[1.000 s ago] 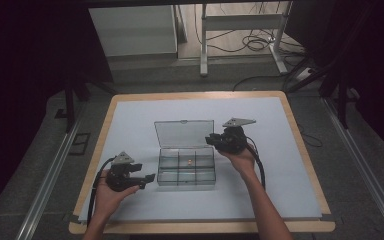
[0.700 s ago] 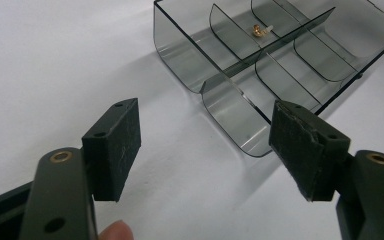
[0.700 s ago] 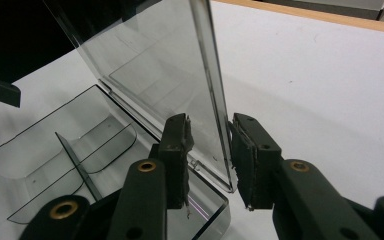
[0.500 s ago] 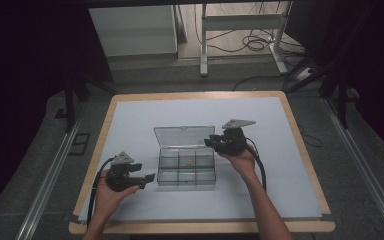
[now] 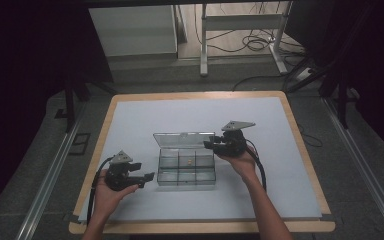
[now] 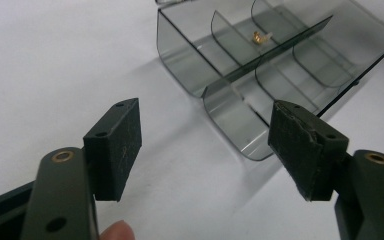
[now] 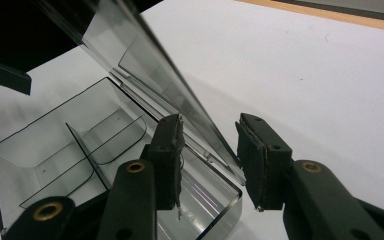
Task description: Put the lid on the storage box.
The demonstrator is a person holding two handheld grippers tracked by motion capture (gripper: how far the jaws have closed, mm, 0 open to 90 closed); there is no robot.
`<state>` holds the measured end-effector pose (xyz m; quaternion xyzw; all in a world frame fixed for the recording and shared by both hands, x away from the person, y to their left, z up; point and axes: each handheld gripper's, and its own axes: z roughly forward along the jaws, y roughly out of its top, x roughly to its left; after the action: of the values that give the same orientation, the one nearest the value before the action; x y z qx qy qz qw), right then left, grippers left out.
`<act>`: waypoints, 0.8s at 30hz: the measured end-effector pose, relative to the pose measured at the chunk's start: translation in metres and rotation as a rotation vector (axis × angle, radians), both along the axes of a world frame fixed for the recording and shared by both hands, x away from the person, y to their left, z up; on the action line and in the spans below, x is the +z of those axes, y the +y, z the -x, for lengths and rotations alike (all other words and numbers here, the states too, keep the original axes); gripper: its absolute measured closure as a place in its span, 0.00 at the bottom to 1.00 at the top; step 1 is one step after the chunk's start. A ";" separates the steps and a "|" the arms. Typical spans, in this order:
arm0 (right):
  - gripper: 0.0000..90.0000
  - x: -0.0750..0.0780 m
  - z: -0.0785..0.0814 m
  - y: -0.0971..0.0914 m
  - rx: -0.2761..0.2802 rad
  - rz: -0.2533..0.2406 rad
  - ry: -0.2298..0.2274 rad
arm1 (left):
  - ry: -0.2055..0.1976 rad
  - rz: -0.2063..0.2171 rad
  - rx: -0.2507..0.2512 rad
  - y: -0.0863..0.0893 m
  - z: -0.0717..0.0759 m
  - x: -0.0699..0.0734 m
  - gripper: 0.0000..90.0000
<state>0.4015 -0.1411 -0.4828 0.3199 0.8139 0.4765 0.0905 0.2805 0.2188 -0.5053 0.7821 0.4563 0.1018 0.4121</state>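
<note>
A smoky clear compartment box (image 5: 185, 172) sits mid-table with its hinged lid (image 5: 184, 140) raised and leaning. A small gold piece (image 5: 186, 161) lies in a back compartment, and shows as the gold piece (image 6: 256, 36) in the left gripper view. My right gripper (image 5: 214, 145) is at the lid's right edge. Its jaws have just been opening, and the lid (image 7: 145, 75) runs between the right gripper (image 7: 210, 150) pads with a gap on the right side. My left gripper (image 5: 148, 177) stands open just left of the box (image 6: 260, 65), with nothing between the left gripper (image 6: 205, 135) jaws.
The box stands on a white mat (image 5: 130, 125) on a wood-edged table (image 5: 300, 145). Table legs and loose cables (image 5: 252, 42) lie on the floor beyond the far edge. A fingertip (image 6: 115, 231) shows at the bottom of the left gripper view.
The lid's top edge sits lower in the high view than a second ago. Both hands have stayed where they were.
</note>
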 end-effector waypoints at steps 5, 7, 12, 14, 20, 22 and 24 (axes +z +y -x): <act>0.66 0.000 0.001 0.000 0.009 0.004 0.000 | -0.031 0.030 0.015 0.003 0.002 0.008 0.38; 0.65 0.000 0.001 0.000 0.011 0.003 0.000 | -0.037 0.037 0.004 0.002 0.002 0.009 0.48; 0.64 0.000 0.002 -0.001 0.019 0.006 0.001 | -0.043 0.037 -0.014 -0.004 -0.002 0.015 0.78; 0.64 0.000 0.002 -0.001 0.023 0.009 0.003 | -0.049 0.047 -0.011 -0.006 -0.005 0.017 0.88; 0.63 0.001 0.003 -0.001 0.024 0.018 0.006 | -0.092 0.056 -0.011 -0.013 -0.013 0.025 1.00; 0.63 0.001 0.003 -0.001 0.024 0.018 0.006 | -0.122 0.066 -0.001 -0.015 -0.014 0.029 1.00; 0.63 0.001 0.003 -0.001 0.024 0.013 0.008 | -0.146 0.070 0.008 -0.016 -0.017 0.033 1.00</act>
<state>0.3982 -0.1422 -0.4819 0.3112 0.8210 0.4712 0.0837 0.2972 0.2030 -0.4719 0.7558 0.4315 0.1444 0.4709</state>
